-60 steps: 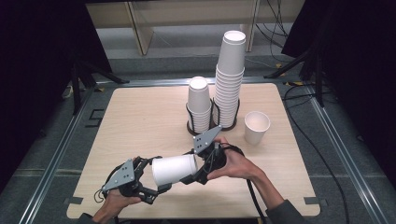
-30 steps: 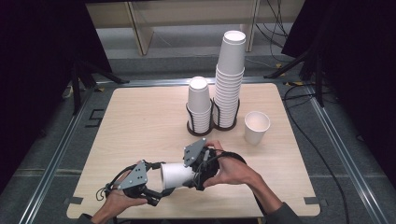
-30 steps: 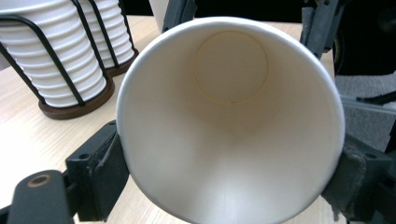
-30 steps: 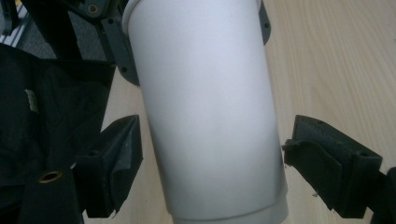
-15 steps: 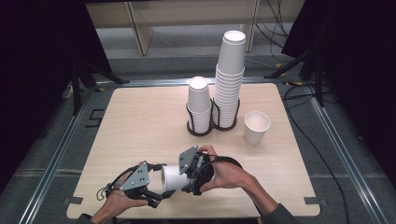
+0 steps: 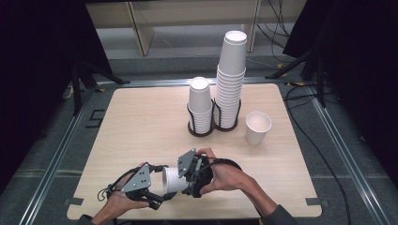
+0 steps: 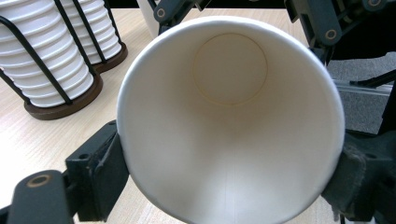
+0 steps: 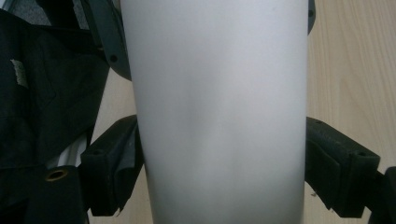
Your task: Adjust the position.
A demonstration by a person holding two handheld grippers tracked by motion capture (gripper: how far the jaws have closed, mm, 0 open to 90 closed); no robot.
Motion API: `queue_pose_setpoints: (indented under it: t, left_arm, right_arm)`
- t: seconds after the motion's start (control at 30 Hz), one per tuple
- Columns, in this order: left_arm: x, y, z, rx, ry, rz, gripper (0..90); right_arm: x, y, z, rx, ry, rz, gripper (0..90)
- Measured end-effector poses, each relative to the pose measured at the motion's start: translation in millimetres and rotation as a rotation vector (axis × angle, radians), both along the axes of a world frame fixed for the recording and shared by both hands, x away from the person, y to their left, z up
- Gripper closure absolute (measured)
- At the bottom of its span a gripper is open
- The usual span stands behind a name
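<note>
A white paper cup [image 6: 172,179] lies on its side just above the table's front edge, held between both grippers. My left gripper [image 6: 160,188] is shut on the rim end; in the left gripper view the cup's open mouth [image 7: 229,116] faces the camera, with a black finger [image 7: 98,170] pressed on each side. My right gripper [image 6: 188,174] comes from the right and is shut on the cup's wall [image 8: 219,116]; its pads [image 8: 119,163] touch both sides. The far end of the cup is hidden behind the right gripper.
A black wire holder [image 6: 202,132] at the table's middle back carries a short cup stack [image 6: 200,103] and a tall one [image 6: 231,79]. A single upright cup [image 6: 258,127] stands to their right. The pale wooden table [image 6: 136,122] has metal rails along its sides.
Both hands have drawn toward the front edge and closer together. The right gripper has slid left along the cup, so less of the cup shows between the grippers.
</note>
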State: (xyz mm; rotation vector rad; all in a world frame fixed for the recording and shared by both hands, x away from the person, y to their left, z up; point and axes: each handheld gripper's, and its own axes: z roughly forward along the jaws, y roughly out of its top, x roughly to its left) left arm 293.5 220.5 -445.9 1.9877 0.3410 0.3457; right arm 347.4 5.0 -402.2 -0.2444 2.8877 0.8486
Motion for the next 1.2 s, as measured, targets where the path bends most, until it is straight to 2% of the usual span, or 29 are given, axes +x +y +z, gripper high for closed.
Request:
queue_pose_setpoints:
  t: [0.1, 0.17, 0.2, 0.3, 0.33, 0.37, 0.4, 0.43, 0.47, 0.57, 0.67, 0.7, 0.77, 0.8, 0.83, 0.87, 0.97, 1.03, 1.13, 1.17, 1.2]
  left_arm:
    - [-0.4, -0.7, -0.3, -0.003, 0.0, -0.002, 13.6]
    - [-0.2, -0.6, -0.4, 0.0, -0.006, -0.004, 13.6]
    - [-0.3, -0.6, -0.1, 0.0, -0.006, -0.005, 13.6]
    - [-0.5, -1.1, 0.2, -0.01, -0.009, -0.006, 13.6]
    - [-0.6, -1.3, 0.3, -0.017, -0.011, -0.006, 13.6]
    - [0.1, -1.3, 0.3, -0.02, -0.013, -0.015, 13.7]
    - [0.0, -1.7, 0.0, -0.025, -0.015, -0.016, 13.6]
    - [-0.2, -1.5, 0.1, -0.018, -0.018, -0.014, 13.6]
    - [-0.5, -0.9, 0.4, -0.006, -0.014, -0.013, 13.6]
    - [0.5, -0.3, 0.1, -0.018, -0.007, -0.013, 12.9]
    - [1.7, 0.5, -1.3, -0.066, 0.011, 0.001, 10.1]
    - [2.0, 0.5, -2.0, -0.088, 0.016, 0.007, 9.5]
    - [2.7, 2.9, -1.5, -0.095, 0.026, 0.016, 8.7]
    - [3.3, 3.1, -1.9, -0.115, 0.028, 0.012, 9.1]
    - [3.4, 3.5, -1.8, -0.129, 0.03, 0.013, 9.1]
    - [3.6, 4.4, -1.1, -0.135, 0.026, 0.015, 9.1]
    - [4.1, 8.0, 1.0, -0.18, 0.02, 0.036, 9.4]
    - [5.1, 14.8, 3.8, -0.195, 0.01, 0.046, 13.1]
    - [7.5, 20.6, 5.5, -0.25, 0.013, 0.094, 14.5]
    - [8.5, 21.4, 5.2, -0.273, 0.018, 0.098, 14.4]
    - [8.6, 23.1, 5.9, -0.28, 0.028, 0.111, 14.4]
  right_arm:
    - [-0.2, 2.8, -1.9, -0.002, -0.009, 0.008, 19.2]
    - [-0.9, 4.4, -4.1, -0.008, -0.003, 0.011, 19.1]
    - [-1.7, 4.6, -5.3, -0.016, 0.015, -0.008, 19.1]
    - [-1.0, 5.6, -6.6, -0.013, 0.017, -0.003, 19.3]
    - [-0.5, 5.8, -6.8, -0.012, 0.011, -0.006, 19.6]
    - [2.4, 7.0, -7.1, 0.004, -0.019, 0.027, 19.8]
    - [-0.2, 6.9, -7.1, -0.001, 0.009, 0.01, 20.4]
    - [-0.3, 7.2, -8.5, -0.007, 0.017, 0.004, 20.6]
    - [0.0, 7.6, -8.2, -0.005, 0.007, 0.017, 21.1]
    - [-0.1, 7.5, -7.9, -0.002, 0.001, 0.026, 21.8]
    - [0.3, 6.4, -6.6, 0.018, 0.003, 0.022, 21.4]
    - [0.6, 5.8, -6.8, 0.02, 0.021, 0.015, 21.4]
    - [1.5, 4.3, -6.4, 0.037, 0.038, 0.003, 21.6]
    - [2.5, 3.7, -6.0, 0.042, 0.028, 0.009, 21.6]
    - [3.5, 2.6, -6.8, 0.049, 0.038, 0.007, 21.7]
    - [2.7, 1.5, -7.3, 0.064, 0.079, -0.006, 21.7]
    - [7.5, -3.0, -8.0, 0.088, 0.091, -0.011, 21.7]
    - [10.2, -7.8, -8.1, 0.092, 0.094, -0.043, 21.5]
    - [19.0, -18.3, -9.9, 0.155, 0.109, -0.096, 21.3]
    - [21.3, -23.2, -9.4, 0.193, 0.121, -0.136, 21.3]
    - [23.3, -25.9, -9.7, 0.218, 0.129, -0.153, 21.3]
